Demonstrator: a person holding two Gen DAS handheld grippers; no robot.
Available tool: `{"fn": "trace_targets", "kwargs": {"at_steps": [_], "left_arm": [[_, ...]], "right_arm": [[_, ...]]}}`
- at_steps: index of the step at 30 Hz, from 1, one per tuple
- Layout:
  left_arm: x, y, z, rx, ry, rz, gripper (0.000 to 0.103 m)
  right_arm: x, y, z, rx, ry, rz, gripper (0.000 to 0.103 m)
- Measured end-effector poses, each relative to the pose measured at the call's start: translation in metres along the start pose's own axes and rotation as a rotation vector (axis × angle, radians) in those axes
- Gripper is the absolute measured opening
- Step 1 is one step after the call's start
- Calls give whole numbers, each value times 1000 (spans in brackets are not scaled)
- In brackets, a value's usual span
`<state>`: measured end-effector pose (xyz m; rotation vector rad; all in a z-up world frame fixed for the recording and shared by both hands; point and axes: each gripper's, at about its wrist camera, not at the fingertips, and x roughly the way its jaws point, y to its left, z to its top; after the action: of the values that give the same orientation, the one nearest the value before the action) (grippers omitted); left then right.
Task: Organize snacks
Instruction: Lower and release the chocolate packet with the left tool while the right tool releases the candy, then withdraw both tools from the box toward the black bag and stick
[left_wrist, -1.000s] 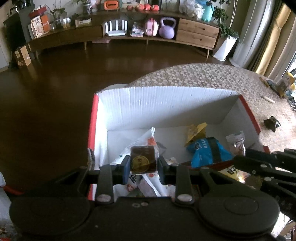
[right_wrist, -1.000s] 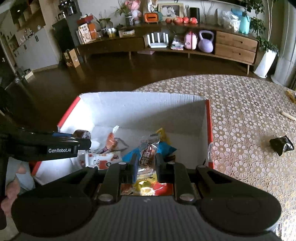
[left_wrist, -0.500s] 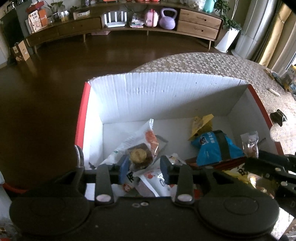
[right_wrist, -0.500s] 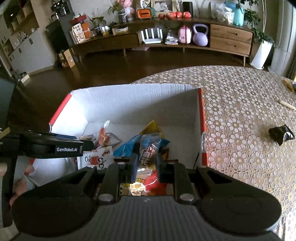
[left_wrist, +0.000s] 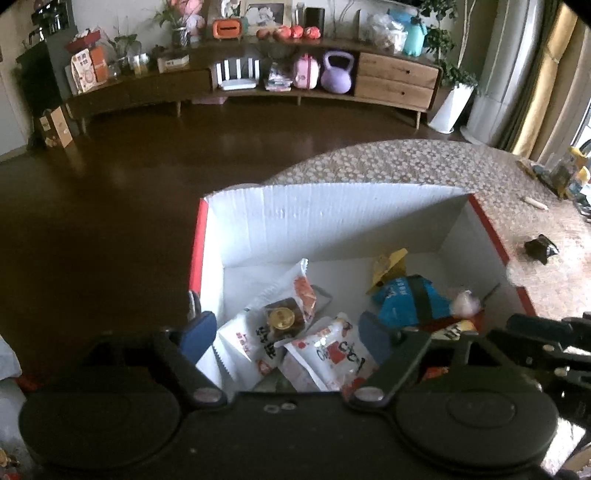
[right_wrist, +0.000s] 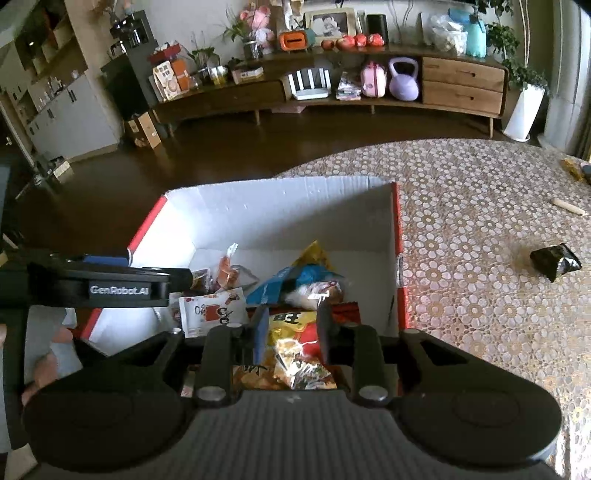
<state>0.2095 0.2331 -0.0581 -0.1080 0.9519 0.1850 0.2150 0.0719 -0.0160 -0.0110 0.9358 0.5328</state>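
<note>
Hovering spread and empty, the left gripper (left_wrist: 284, 332) has just opened; black snack packet (right_wrist: 556, 260) lies at three o'clock, nearer the part-open right gripper (right_wrist: 290, 325)

One white cardboard box with red outer sides (left_wrist: 332, 218) stood on one lace-patterned round table (right_wrist: 480, 206). Inside it lay two white packets with red print (left_wrist: 332, 354), one small brown snack with a gold seal (left_wrist: 282, 315), one blue bag (left_wrist: 402, 301), one yellow wrapper (left_wrist: 388, 264) at two o'clock, and one yellow-and-red bag (right_wrist: 295, 347). One dark wrapper (right_wrist: 556, 260) lay outside at three o'clock.
</note>
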Motion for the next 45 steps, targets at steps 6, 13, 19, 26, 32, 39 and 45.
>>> {"fn": "trace_targets", "kwargs": {"at_steps": [6,13,19,26,32,39,45], "left_arm": [[-35,-4,-7,16,-54,-11,90],[-80,-20,-15,45,-131,-33,97],[-117,-44,-24,70,-202,-49,101],[-147,-87,-35,110,-258,-99,103],[-155,-132,-40,131,-264,-174,103],[-142,-187,-39,166,-241,-228,103],[-120,-228,-30,211,-208,-248,103]], "right_arm": [[-33,4,-5,-1,-54,24,73],[-82,2,-16,1,-119,43,73],[-122,-11,-31,16,-161,78,85],[-163,-31,-50,-9,-189,7,90],[-191,-71,-60,16,-223,-35,90],[-207,-132,-64,38,-223,-140,90],[-205,-189,-60,91,-210,-189,90]]}}
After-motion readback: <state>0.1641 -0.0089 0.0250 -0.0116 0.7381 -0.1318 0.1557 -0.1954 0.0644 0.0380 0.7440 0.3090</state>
